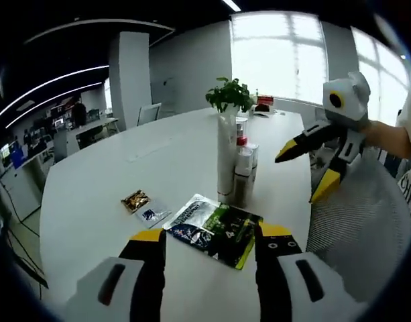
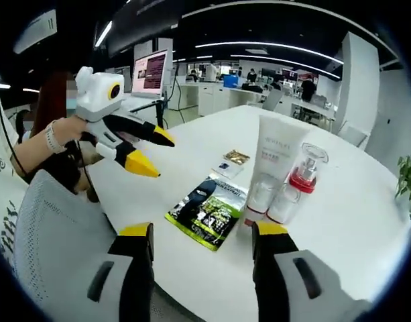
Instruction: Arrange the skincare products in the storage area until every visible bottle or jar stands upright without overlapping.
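Observation:
A tall white tube (image 1: 226, 157) stands upright on the white table (image 1: 111, 181), with several small bottles (image 1: 245, 171) tight against it, one with a red collar. From the other side, the white tube (image 2: 277, 151), a clear bottle with a red collar (image 2: 303, 176) and two small bottles (image 2: 262, 194) all stand close together. My left gripper (image 1: 210, 233) is open, short of a green and black pack (image 1: 215, 230). My right gripper (image 2: 204, 231) is open near the same pack (image 2: 208, 211). Each gripper shows in the other's view, open in the air: the right (image 1: 304, 171), the left (image 2: 157, 153).
A gold sachet (image 1: 135, 200) and a small blue sachet (image 1: 153, 215) lie left of the pack. A potted plant (image 1: 228, 94) stands behind the tube. A grey mesh chair (image 2: 57, 235) sits at the table's edge. Desks and people are far off.

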`<control>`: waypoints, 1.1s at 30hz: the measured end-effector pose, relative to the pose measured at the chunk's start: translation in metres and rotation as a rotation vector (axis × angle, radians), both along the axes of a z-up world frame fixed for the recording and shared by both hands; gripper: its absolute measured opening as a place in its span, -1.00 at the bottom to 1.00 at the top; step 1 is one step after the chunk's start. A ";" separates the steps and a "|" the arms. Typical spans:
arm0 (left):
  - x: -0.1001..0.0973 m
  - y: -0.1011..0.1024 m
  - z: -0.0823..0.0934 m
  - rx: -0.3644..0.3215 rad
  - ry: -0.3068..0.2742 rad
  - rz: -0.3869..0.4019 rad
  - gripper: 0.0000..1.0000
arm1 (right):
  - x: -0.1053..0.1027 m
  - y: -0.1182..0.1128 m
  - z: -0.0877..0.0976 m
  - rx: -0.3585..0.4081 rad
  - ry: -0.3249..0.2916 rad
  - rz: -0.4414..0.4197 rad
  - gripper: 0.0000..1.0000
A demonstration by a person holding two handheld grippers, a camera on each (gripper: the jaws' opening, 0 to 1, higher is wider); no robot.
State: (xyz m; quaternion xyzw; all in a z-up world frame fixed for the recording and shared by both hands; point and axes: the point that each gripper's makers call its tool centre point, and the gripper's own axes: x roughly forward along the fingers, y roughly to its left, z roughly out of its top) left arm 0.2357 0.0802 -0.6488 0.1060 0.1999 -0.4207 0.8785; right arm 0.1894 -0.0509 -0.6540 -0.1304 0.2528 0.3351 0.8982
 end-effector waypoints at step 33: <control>-0.057 0.041 -0.002 -0.051 0.034 0.114 0.98 | -0.005 -0.023 -0.006 0.069 -0.054 -0.159 0.99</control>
